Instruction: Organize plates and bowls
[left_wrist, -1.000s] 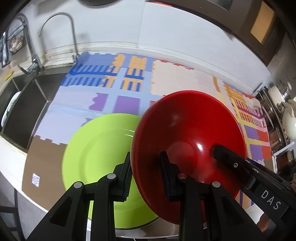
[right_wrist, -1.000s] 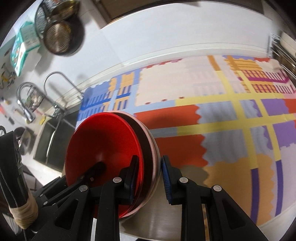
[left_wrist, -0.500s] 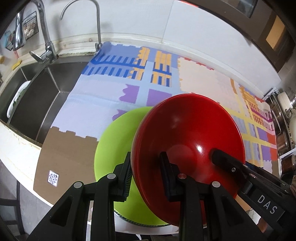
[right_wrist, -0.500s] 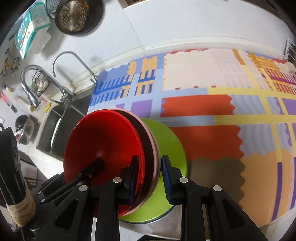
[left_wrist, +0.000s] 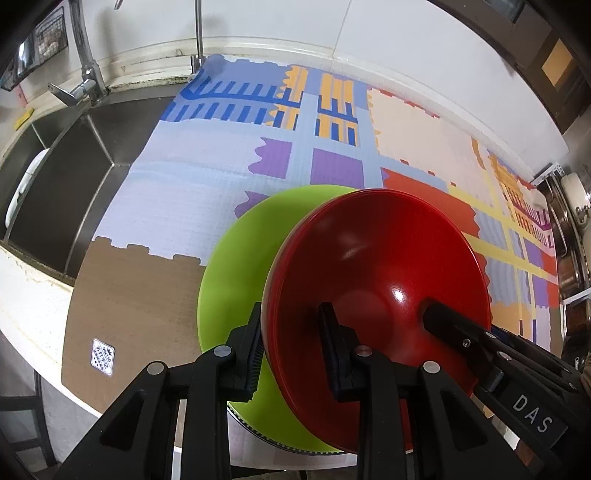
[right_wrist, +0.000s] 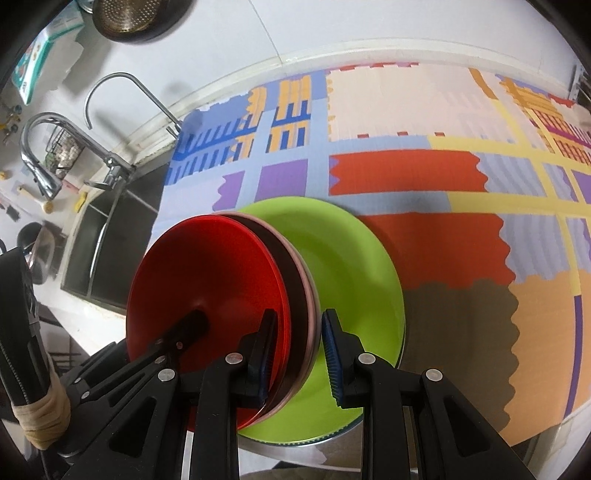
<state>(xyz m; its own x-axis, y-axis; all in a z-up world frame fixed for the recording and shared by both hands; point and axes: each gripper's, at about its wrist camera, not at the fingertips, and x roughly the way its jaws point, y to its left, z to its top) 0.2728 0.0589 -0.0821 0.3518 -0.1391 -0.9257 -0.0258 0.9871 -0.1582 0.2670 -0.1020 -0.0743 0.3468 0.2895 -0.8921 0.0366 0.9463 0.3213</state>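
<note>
The left gripper (left_wrist: 291, 350) is showing matte black angular fingers with silver round screws and ribbed dark pads (left_wrist: 255, 354). The right gripper (right_wrist: 297, 354) is wearing ribbed blue pads (right_wrist: 330, 356), carrying white "DAS" lettering on its body; tan tape is wrapping a black handle nearby.

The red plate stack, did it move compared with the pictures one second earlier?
Yes. The red plate stack, held by both grippers, now hangs over the green plate; earlier in the right wrist view no green plate showed, so it moved over that plate.
</note>
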